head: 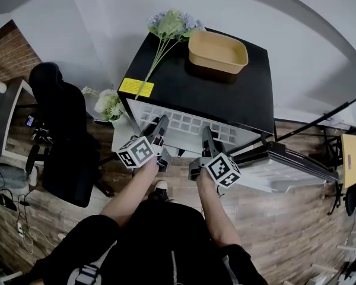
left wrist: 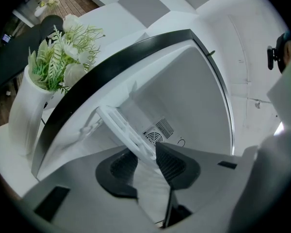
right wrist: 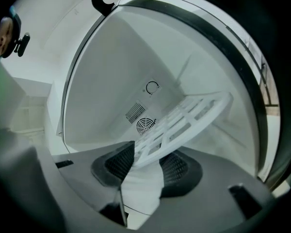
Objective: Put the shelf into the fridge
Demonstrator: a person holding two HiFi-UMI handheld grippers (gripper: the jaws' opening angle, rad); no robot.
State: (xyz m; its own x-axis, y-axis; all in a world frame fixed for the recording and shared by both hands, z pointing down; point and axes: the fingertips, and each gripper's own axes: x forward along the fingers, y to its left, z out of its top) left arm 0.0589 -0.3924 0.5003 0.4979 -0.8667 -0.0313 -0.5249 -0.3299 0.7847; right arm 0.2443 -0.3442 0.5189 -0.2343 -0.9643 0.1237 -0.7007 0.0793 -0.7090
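Observation:
The white grid shelf (head: 184, 126) lies level in the mouth of the black mini fridge (head: 196, 85), partly inside it. My left gripper (head: 160, 138) is shut on the shelf's near left edge and my right gripper (head: 206, 141) on its near right edge. In the left gripper view the shelf (left wrist: 126, 130) runs back from between the black pads (left wrist: 122, 168) into the white fridge interior (left wrist: 194, 96). In the right gripper view the shelf (right wrist: 189, 115) slants up to the right from the pads (right wrist: 177, 169), in front of the round fan vent (right wrist: 145, 125).
The fridge door (head: 285, 165) hangs open to the right. A tan tub (head: 218, 52) and blue flowers (head: 172, 25) lie on the fridge top. A white vase of pale flowers (left wrist: 53, 62) stands just left of the fridge, with a black chair (head: 62, 135) further left.

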